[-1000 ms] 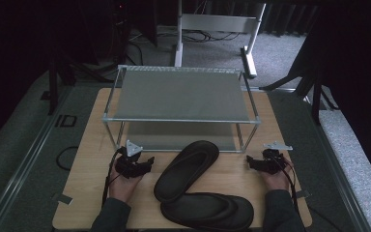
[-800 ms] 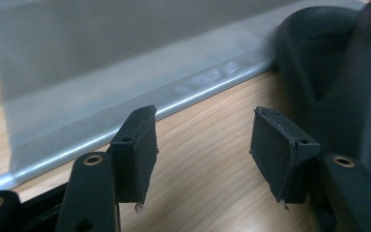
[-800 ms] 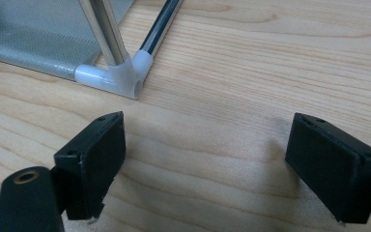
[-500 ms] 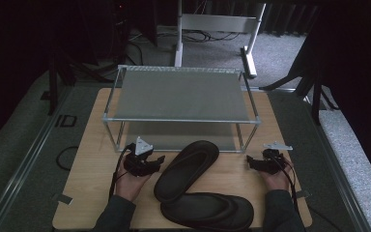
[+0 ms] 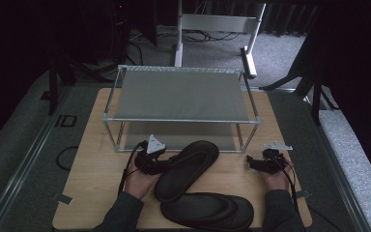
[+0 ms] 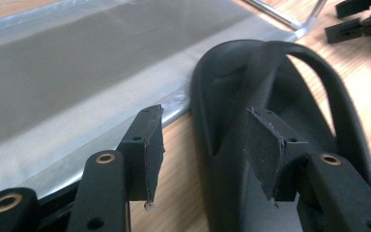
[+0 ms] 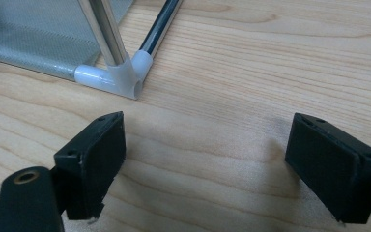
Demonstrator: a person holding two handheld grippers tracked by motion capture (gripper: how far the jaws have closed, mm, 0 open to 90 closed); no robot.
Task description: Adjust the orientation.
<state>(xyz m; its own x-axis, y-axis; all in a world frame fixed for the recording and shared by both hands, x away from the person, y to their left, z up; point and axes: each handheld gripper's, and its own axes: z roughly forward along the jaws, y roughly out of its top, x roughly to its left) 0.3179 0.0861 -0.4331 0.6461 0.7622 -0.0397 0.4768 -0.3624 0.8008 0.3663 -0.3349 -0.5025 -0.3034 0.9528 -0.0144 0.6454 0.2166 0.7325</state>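
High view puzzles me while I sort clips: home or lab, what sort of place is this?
Probably a recording lab, not a home: a light wooden table on grey carpet, a two-tier metal-framed shoe rack, and cables around a white metal stand.

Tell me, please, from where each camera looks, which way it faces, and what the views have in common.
High view: above the person's side, facing forward and down on the table, two-level rack and two sandals; both forearms and tongs show.
Left gripper view: rides the left tongs, facing the upper sandal and the rack's lower shelf; its jaws straddle the sandal's edge.
Right gripper view: rides the right tongs, facing bare table and the rack's corner joint; jaws wide apart.
Shared: the rack is in all three views, the upper sandal in two.
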